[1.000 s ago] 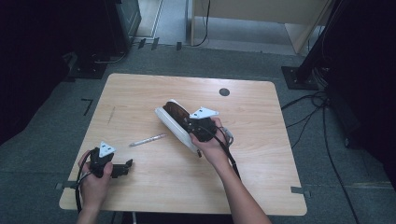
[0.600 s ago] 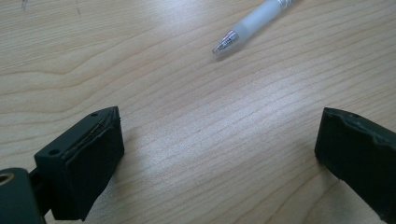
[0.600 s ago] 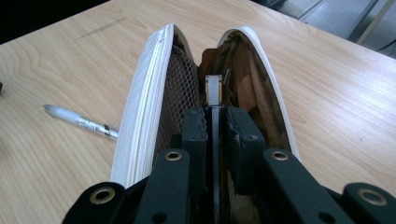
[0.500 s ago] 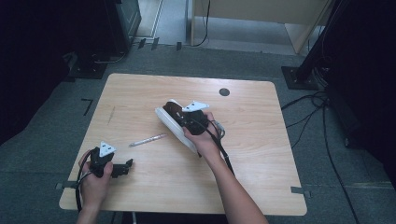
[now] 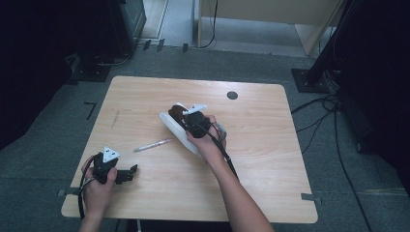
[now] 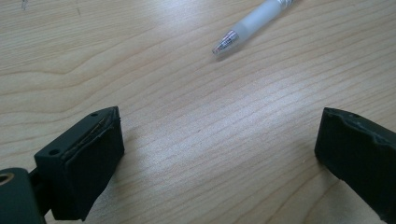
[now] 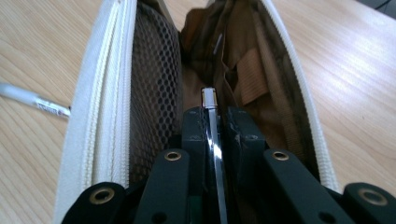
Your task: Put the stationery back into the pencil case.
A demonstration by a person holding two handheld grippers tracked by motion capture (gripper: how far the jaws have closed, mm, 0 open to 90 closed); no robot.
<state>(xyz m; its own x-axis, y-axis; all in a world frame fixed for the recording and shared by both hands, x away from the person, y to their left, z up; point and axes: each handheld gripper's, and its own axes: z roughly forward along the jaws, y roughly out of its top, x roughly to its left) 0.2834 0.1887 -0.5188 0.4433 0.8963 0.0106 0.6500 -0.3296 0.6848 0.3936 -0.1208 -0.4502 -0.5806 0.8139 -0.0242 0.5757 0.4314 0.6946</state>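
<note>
Pen (image 7: 212, 135) clenched by right gripper (image 7: 212, 116) inside pouch (image 7: 107, 93), tip hidden; left gripper (image 6: 219, 154) released.

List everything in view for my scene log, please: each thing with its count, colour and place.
Table: one, light wood, centre of the high view.
Pencil case: one, white outside with brown lining, unzipped, mid-table.
Pen on table: one, translucent white, left of the case.
Slim pen-like item: one, dark with a silver end, clamped over the open case.
Round spot: one, dark, far side of the table.
Cables: several, black, on the floor right.
Left gripper: black, jaws apart, near left corner.
Right gripper: black, shut on the slim item.
</note>
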